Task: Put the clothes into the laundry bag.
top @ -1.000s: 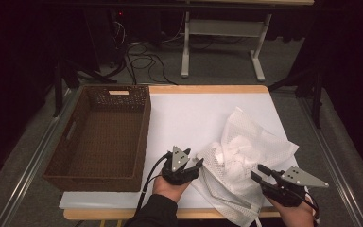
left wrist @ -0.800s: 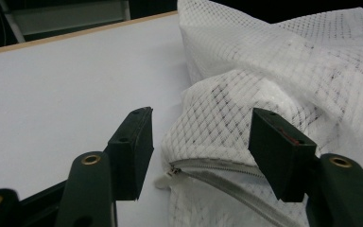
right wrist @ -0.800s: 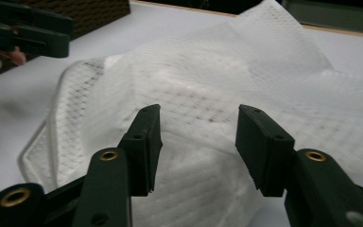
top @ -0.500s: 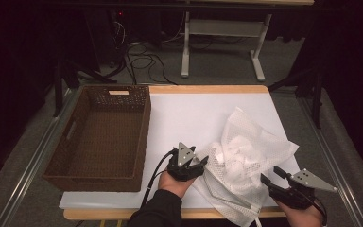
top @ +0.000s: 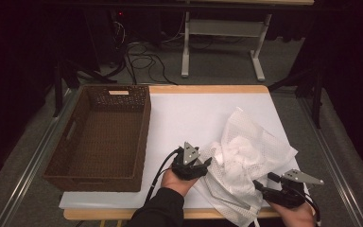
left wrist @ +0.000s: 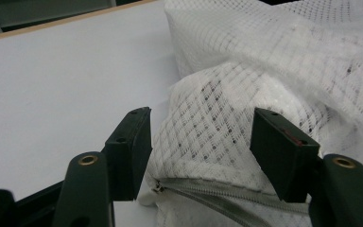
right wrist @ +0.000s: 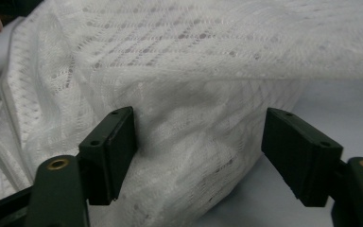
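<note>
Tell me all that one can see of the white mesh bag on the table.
The mesh bag is white netting with small holes, and it looks soft and thin. It lies crumpled on the white sheet at the right near part of the table, right of the brown basket. A zipper runs along its near edge, and something white seems bundled inside. The left tongs and right tongs are both open around folds of it, not yet pinching.

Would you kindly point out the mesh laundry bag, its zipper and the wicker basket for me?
mesh laundry bag (top: 246, 153): high view, the bunched middle.
zipper (left wrist: 203, 195): left gripper view, the teeth along the near edge.
wicker basket (top: 141, 137): high view, the right wall.
</note>
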Demonstrator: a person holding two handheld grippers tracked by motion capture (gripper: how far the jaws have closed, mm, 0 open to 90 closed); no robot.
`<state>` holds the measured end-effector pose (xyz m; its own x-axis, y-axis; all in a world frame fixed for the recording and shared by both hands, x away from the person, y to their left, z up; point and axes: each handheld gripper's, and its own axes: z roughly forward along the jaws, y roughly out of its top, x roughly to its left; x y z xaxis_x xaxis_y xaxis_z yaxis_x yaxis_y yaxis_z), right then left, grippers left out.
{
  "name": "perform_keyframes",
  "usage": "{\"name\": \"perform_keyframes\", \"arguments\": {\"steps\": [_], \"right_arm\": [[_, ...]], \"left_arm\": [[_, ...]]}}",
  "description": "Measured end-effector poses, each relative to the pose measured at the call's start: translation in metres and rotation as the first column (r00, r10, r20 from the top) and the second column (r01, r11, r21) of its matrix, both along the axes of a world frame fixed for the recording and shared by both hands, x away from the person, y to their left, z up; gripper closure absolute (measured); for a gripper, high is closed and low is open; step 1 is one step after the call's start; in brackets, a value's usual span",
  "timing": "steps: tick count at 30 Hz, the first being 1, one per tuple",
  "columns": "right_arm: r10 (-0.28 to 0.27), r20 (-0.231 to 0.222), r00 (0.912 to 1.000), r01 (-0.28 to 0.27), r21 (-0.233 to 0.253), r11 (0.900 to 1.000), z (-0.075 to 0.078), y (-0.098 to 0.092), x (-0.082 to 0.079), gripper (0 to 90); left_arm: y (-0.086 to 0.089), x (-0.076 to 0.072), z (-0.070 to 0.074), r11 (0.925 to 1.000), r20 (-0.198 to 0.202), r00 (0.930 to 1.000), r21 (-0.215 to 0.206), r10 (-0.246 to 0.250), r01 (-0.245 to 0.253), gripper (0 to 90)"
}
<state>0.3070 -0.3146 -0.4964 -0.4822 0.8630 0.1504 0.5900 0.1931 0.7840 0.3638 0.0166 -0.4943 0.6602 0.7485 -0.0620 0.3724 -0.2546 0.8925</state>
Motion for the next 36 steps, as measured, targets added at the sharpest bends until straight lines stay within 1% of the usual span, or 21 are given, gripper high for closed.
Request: {"name": "perform_keyframes", "arguments": {"steps": [2,3,4,8,10,11,13,15,16,18,21,23,24,25,26,27,28,30,33,34,36], "right_arm": [[0.011,-0.041,0.9991,-0.011,0.006,1.000,-0.005,0.003,0.004,34.3],[0.018,-0.048,0.9987,-0.018,0.006,1.000,-0.006,0.003,0.005,37.7],[0.043,-0.053,0.9977,-0.043,0.001,0.999,-0.008,0.005,0.005,46.9],[0.060,-0.037,0.9975,-0.062,-0.032,0.998,-0.006,0.008,0.004,66.8],[0.063,-0.006,0.9980,-0.063,-0.072,0.995,-0.004,0.009,0.002,77.3],[0.059,0.005,0.9983,-0.058,-0.091,0.994,-0.003,0.010,0.001,80.0],[0.039,0.033,0.9987,-0.035,-0.116,0.993,0.000,0.007,0.002,82.1],[-0.010,0.076,0.9970,0.022,-0.157,0.987,0.004,0.000,0.006,83.1],[-0.048,0.087,0.9951,0.061,-0.159,0.985,0.005,-0.006,0.009,83.1],[-0.086,0.095,0.9917,0.099,-0.144,0.985,0.006,-0.017,0.016,83.1],[-0.087,0.071,0.9937,0.094,-0.119,0.988,0.002,-0.023,0.020,83.2],[-0.081,0.074,0.9939,0.090,-0.123,0.988,0.002,-0.022,0.019,83.1],[-0.081,0.074,0.9940,0.090,-0.122,0.988,0.003,-0.021,0.018,83.1],[-0.077,0.078,0.9940,0.086,-0.124,0.989,0.002,-0.021,0.018,83.1],[-0.076,0.080,0.9940,0.085,-0.126,0.988,0.002,-0.021,0.018,83.1],[-0.074,0.078,0.9942,0.083,-0.124,0.989,0.002,-0.021,0.018,83.1],[-0.074,0.077,0.9943,0.083,-0.120,0.989,0.002,-0.020,0.018,83.1],[-0.071,0.074,0.9948,0.080,-0.123,0.989,0.002,-0.021,0.018,83.1],[-0.070,0.071,0.9950,0.079,-0.119,0.990,0.002,-0.021,0.019,83.2],[-0.067,0.074,0.9950,0.076,-0.119,0.990,0.002,-0.020,0.019,83.2],[-0.068,0.077,0.9947,0.076,-0.115,0.990,0.002,-0.019,0.019,83.4]], "left_arm": [[-0.001,0.000,-0.001,1.0000,-0.006,1.0000,0.007,-0.005,0.005,39.1],[-0.001,0.000,-0.001,1.0000,-0.006,1.0000,0.007,-0.005,0.005,39.1],[-0.002,0.001,-0.003,0.9998,-0.013,0.9999,0.019,-0.011,0.011,38.9],[-0.004,0.002,-0.005,0.9996,-0.023,0.9995,0.019,-0.021,0.022,38.7],[-0.005,0.003,-0.005,0.9994,-0.026,0.9994,0.022,-0.025,0.026,38.5],[-0.007,0.005,-0.007,0.9990,-0.030,0.9991,0.032,-0.030,0.031,38.3],[-0.009,0.006,-0.008,0.9986,-0.035,0.9987,0.037,-0.036,0.037,37.9],[-0.012,0.008,-0.010,0.9977,-0.048,0.9975,0.042,-0.052,0.054,37.9],[-0.014,0.008,-0.011,0.9971,-0.057,0.9964,0.040,-0.063,0.065,37.9],[-0.018,0.009,-0.012,0.9949,-0.080,0.9929,0.042,-0.088,0.092,39.7],[-0.030,0.009,-0.013,0.9896,-0.087,0.9890,0.069,-0.120,0.126,42.4],[-0.034,0.010,-0.014,0.9888,-0.098,0.9878,0.077,-0.121,0.129,45.0],[-0.039,0.014,-0.018,0.9875,-0.130,0.9838,0.082,-0.123,0.134,48.5],[-0.042,0.015,-0.021,0.9852,-0.147,0.9803,0.089,-0.133,0.147,53.5],[-0.047,0.015,-0.025,0.9788,-0.161,0.9783,0.137,-0.130,0.153,59.1],[-0.049,0.014,-0.026,0.9748,-0.161,0.9790,0.164,-0.125,0.151,67.5],[-0.050,0.014,-0.025,0.9726,-0.157,0.9791,0.172,-0.129,0.156,73.6],[-0.051,0.013,-0.026,0.9710,-0.148,0.9811,0.185,-0.125,0.151,85.1],[-0.050,0.012,-0.025,0.9721,-0.151,0.9810,0.181,-0.122,0.149,88.4],[-0.048,0.011,-0.024,0.9737,-0.143,0.9828,0.178,-0.118,0.142,90.0],[-0.045,0.008,-0.023,0.9750,-0.140,0.9831,0.172,-0.117,0.141,90.0]]}}
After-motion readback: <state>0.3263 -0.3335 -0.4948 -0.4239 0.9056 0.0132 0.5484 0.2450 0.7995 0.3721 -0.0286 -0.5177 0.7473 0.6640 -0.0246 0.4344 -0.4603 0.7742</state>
